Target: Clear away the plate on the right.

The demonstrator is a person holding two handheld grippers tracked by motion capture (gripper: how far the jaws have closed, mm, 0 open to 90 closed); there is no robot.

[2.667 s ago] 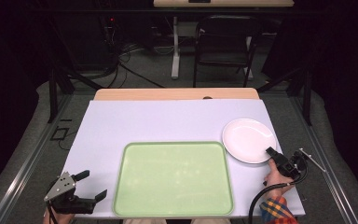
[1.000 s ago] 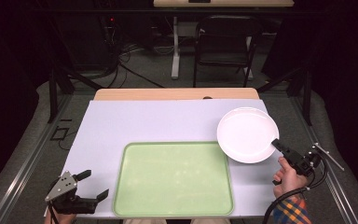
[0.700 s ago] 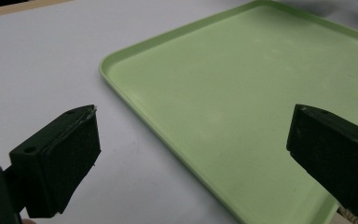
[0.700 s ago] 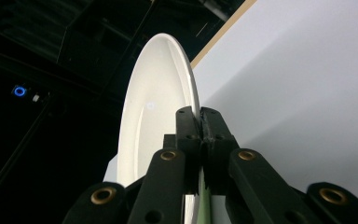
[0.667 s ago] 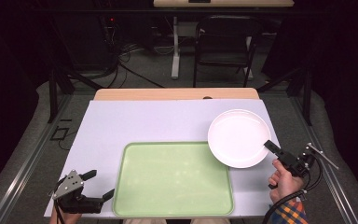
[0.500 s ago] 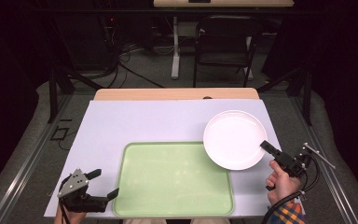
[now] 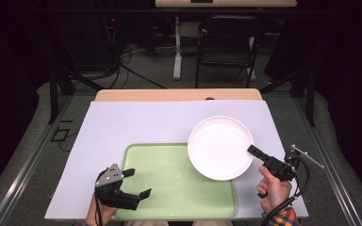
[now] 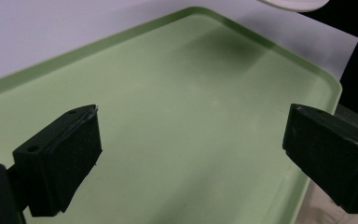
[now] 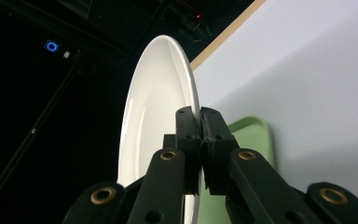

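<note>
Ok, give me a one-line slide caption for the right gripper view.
Right claw clamped on the rim of a white plate, held edge-on above the green tray and white table cover.

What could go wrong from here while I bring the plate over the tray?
1. The right gripper pinches the white plate only at its thin rim, so it could tip or slip out, judging from the right gripper view.
2. The plate overhangs the green tray at its far right corner; lowered here, it might catch the tray's raised edge.
3. The left gripper, jaws open, hovers over the tray's near left part and could get in the way.
</note>
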